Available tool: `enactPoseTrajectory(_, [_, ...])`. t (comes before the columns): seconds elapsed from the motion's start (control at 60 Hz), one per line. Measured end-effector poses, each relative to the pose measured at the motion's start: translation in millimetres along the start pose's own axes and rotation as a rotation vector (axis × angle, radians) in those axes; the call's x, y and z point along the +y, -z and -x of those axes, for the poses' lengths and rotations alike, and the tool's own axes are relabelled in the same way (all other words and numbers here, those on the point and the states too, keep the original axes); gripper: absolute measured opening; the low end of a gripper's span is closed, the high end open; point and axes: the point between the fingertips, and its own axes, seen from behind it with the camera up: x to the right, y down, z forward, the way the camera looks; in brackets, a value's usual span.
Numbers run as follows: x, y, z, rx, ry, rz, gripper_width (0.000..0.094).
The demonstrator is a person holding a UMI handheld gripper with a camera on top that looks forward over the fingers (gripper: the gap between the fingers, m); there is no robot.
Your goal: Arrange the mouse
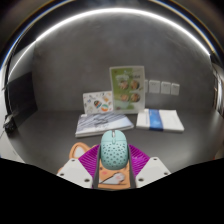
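A mint-green mouse (114,150) with a perforated shell sits between my fingers. My gripper (113,166) is shut on it, the magenta pads (87,160) pressing on both of its sides. Under the mouse and between the fingers lies a small orange mat (112,179) with a white cartoon figure on it. The mouse's front end points away from me toward the books. I cannot tell whether the mouse rests on the mat or hangs just above it.
Beyond the mouse lie a flat book (102,124) and a second one (160,120) to its right. A green illustrated card (127,88) stands upright against the wall, with a smaller card (97,100) to its left. A dark object (10,125) sits far left.
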Motion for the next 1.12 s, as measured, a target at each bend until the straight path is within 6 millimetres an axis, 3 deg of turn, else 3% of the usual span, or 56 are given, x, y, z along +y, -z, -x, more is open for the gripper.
enactPoseTrajectory(0.067, [38.9, -13.5, 33.8, 0.012, 0.014, 0.071, 0.0424])
enactPoseTrajectory(0.133, [73.0, -27.1, 54.3, 0.036, 0.008, 0.120, 0.0426])
enactPoseTrajectory(0.2, [94.9, -35.7, 70.5, 0.037, -0.022, 0.150, 0.0424])
enactPoseTrajectory(0.267, [111.5, -45.0, 74.6, 0.063, -0.020, 0.164, 0.0425])
enactPoseTrajectory(0.367, [109.6, -47.0, 75.2, 0.100, -0.009, 0.132, 0.0431])
enactPoseTrajectory(0.55, [108.4, -51.6, 74.2, 0.132, -0.098, 0.105, 0.0538])
enactPoseTrajectory(0.633, [106.7, -48.0, 71.9, 0.168, -0.054, 0.111, 0.0735])
enactPoseTrajectory(0.65, [105.4, -46.4, 70.4, 0.177, -0.047, 0.108, 0.0796])
enactPoseTrajectory(0.667, [103.8, -44.4, 68.9, 0.186, -0.041, 0.102, 0.0769])
enactPoseTrajectory(0.767, [95.3, -23.7, 65.6, 0.207, -0.042, 0.071, 0.0855])
enactPoseTrajectory(0.867, [97.4, 3.1, 72.9, 0.178, -0.034, 0.051, 0.0849])
enactPoseTrajectory(1.117, [152.1, 104.0, 89.8, 0.083, 0.036, 0.067, 0.0847])
